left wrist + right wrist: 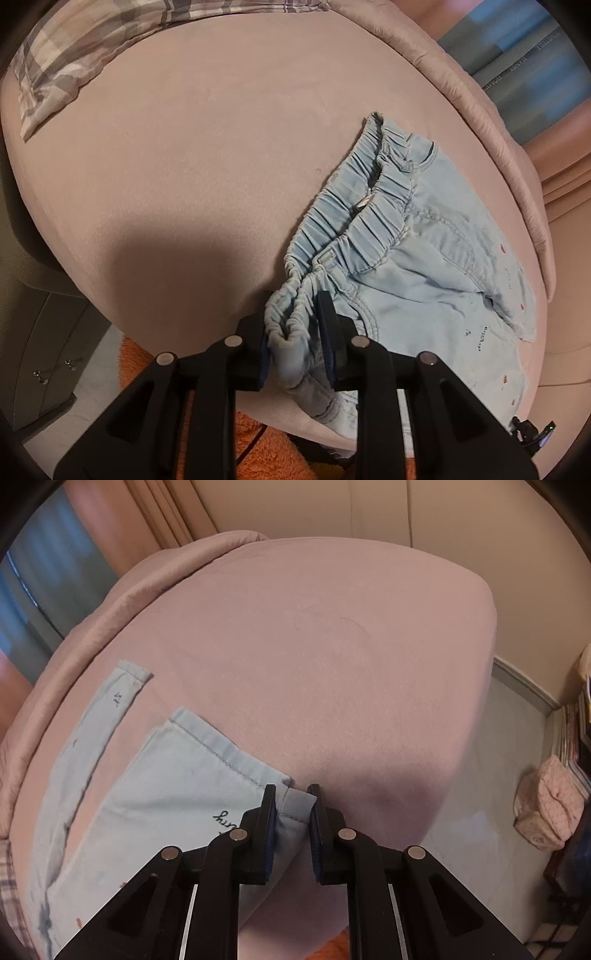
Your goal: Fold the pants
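Note:
Light blue denim pants (pixel 417 258) lie on a pink bed (pixel 184 166). In the left wrist view the elastic waistband (pixel 354 206) runs up from the near edge. My left gripper (pixel 295 332) is shut on the near end of the waistband, bunched between its fingers. In the right wrist view the pants' legs (pixel 177 775) lie flat to the left, one hem (pixel 136 675) further back. My right gripper (pixel 293 805) is shut on the near leg's hem corner (pixel 297 805) at the bed's near edge.
A plaid pillow (pixel 70 55) lies at the bed's far left. An orange furry rug (pixel 258 435) and a grey drawer unit (pixel 40 350) are below the bed. A pink quilted bundle (pixel 550 805) sits on the floor at right. Curtains (pixel 162 513) hang behind the bed.

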### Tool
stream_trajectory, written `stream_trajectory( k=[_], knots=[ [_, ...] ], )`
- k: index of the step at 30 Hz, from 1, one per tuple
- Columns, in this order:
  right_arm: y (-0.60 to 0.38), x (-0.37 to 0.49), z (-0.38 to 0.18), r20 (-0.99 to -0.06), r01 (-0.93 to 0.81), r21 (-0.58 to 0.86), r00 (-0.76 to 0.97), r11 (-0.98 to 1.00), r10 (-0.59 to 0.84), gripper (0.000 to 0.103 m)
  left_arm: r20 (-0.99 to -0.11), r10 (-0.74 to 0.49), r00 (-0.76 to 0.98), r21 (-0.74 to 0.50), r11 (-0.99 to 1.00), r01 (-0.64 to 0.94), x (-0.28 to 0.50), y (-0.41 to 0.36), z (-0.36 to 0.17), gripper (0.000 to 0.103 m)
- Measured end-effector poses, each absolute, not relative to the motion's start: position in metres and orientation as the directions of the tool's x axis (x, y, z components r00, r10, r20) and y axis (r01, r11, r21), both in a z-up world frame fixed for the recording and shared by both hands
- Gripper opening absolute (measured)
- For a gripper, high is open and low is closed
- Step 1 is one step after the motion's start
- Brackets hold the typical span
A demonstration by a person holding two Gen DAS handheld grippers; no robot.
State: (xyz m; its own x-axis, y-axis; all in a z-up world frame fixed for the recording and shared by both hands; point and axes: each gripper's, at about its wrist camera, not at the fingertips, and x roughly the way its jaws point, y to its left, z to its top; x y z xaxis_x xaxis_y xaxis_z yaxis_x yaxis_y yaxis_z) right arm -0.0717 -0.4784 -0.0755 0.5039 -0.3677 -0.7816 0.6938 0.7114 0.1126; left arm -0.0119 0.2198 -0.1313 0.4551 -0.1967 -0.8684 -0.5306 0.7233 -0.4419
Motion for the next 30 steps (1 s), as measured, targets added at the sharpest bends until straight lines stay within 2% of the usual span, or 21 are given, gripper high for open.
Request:
stream_trajectory(
  k=[4,5,7,8,9,14,17,19,20,21,26,30],
  knots=[
    [-0.468,-0.067,-0.068,-0.773,0.691,0.014,0.466,0.723,-0.430,0.016,-0.877,-0.174,0.448,-0.414,0.745,-0.523,-0.009,0.217,-0.131,0.026],
    [-0.468,-0.069,-0.065,-0.771,0.690,0.019,0.471,0.724,-0.429,0.021,-0.877,-0.176,0.446,-0.416,0.742,-0.526,-0.009,0.217,-0.131,0.026],
    [-0.467,-0.077,-0.059,-0.761,0.701,0.024,0.475,0.713,-0.441,0.039,-0.878,-0.187,0.441,-0.423,0.734,-0.531,-0.007,0.219,-0.132,0.026],
    [-0.467,-0.080,-0.058,-0.757,0.706,0.026,0.477,0.708,-0.447,0.052,-0.878,-0.191,0.439,-0.425,0.732,-0.533,-0.007,0.219,-0.133,0.026],
    [-0.464,-0.087,-0.056,-0.750,0.711,0.037,0.484,0.702,-0.451,0.055,-0.878,-0.194,0.438,-0.427,0.729,-0.534,-0.006,0.219,-0.134,0.026],
    [-0.466,-0.106,-0.058,-0.757,0.697,0.166,0.543,0.698,-0.363,0.055,-0.882,-0.187,0.432,-0.418,0.733,-0.536,-0.005,0.218,-0.134,0.026],
    [-0.465,-0.103,-0.073,-0.774,0.667,0.242,0.570,0.704,-0.274,0.055,-0.883,-0.169,0.437,-0.404,0.749,-0.526,-0.004,0.214,-0.131,0.023],
    [-0.462,-0.092,-0.083,-0.791,0.671,0.238,0.553,0.703,-0.260,0.048,-0.881,-0.159,0.445,-0.401,0.750,-0.526,-0.005,0.212,-0.129,0.019],
    [-0.461,-0.089,-0.086,-0.794,0.677,0.225,0.544,0.701,-0.271,0.020,-0.880,-0.155,0.448,-0.401,0.749,-0.527,-0.006,0.212,-0.128,0.018],
    [-0.460,-0.084,-0.087,-0.792,0.684,0.206,0.536,0.700,-0.291,0.005,-0.879,-0.153,0.451,-0.401,0.749,-0.527,-0.006,0.212,-0.126,0.018],
    [-0.456,-0.094,-0.067,-0.741,0.680,0.245,0.591,0.691,-0.319,0.002,-0.893,-0.153,0.423,-0.378,0.766,-0.519,-0.007,0.211,-0.128,0.018],
    [-0.458,-0.086,-0.083,-0.777,0.704,0.170,0.526,0.689,-0.346,0.002,-0.902,-0.158,0.401,-0.371,0.760,-0.534,-0.001,0.213,-0.136,0.021]
  ],
)
